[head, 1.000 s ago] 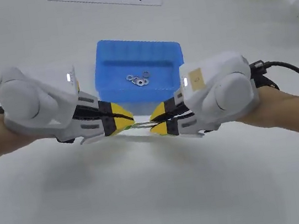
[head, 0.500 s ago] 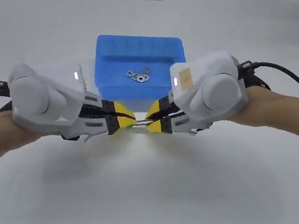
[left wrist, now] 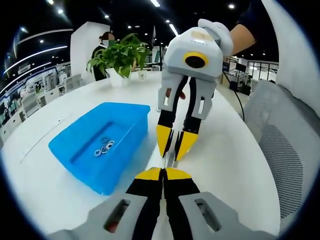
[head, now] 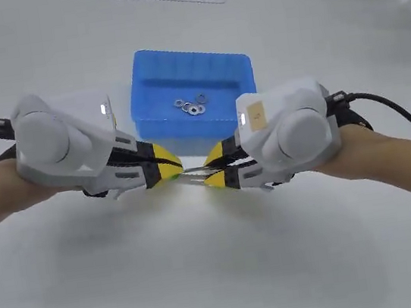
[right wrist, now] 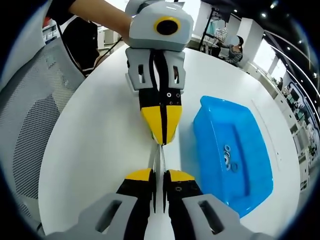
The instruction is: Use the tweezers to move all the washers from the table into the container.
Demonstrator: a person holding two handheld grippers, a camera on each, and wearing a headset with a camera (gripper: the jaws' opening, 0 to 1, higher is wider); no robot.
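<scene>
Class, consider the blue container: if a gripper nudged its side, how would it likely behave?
The container looks low and wide, so it would probably slide on the smooth table rather than tip. It seems thin plastic, likely light. The loose washers inside would probably shift.

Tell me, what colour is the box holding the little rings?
Blue. The container shows best in the head view.

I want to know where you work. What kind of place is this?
Probably a big open office or lab: there is a white table, a mesh office chair, a potted plant and rows of ceiling lights.
</scene>
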